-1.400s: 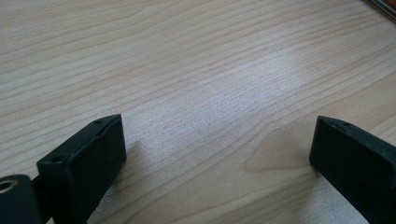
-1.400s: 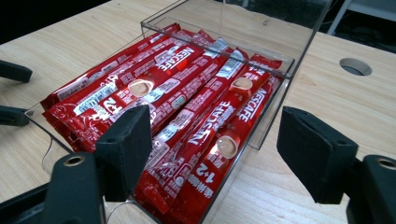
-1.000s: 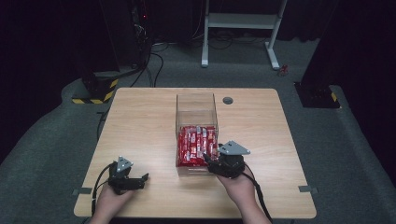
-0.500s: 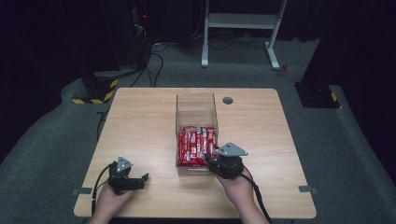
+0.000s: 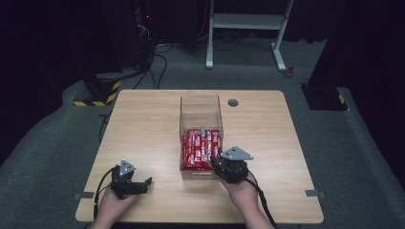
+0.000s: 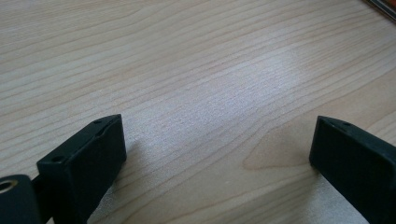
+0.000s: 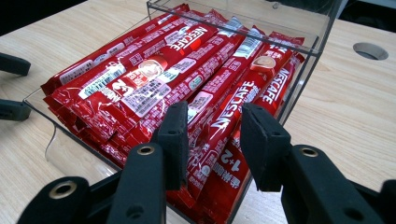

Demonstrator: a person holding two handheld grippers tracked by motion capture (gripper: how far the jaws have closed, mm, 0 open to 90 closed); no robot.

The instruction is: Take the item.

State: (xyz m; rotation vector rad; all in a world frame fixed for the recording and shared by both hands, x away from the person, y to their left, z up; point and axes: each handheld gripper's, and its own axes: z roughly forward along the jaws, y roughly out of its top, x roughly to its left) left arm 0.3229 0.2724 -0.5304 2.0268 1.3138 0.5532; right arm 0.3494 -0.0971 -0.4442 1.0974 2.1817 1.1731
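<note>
A clear plastic box (image 5: 199, 105) stands mid-table, its near half packed with red Nescafe stick sachets (image 5: 200, 148). My right gripper (image 5: 213, 162) reaches over the box's near right corner. In the right gripper view its jaws (image 7: 212, 116) have just been closing and stand close on either side of one sachet (image 7: 219, 126) on top of the pile (image 7: 163, 79); I see no firm pinch. My left gripper (image 5: 148, 182) rests low on the wooden table (image 5: 143, 124) at the near left, open, with only bare wood (image 6: 217, 140) between its jaws.
A round cable hole (image 5: 233, 102) sits in the tabletop behind the box on the right. The far half of the box (image 7: 317, 51) holds nothing. The left gripper's jaws (image 7: 11, 86) show at the left edge of the right gripper view. Dark floor and a white frame lie beyond.
</note>
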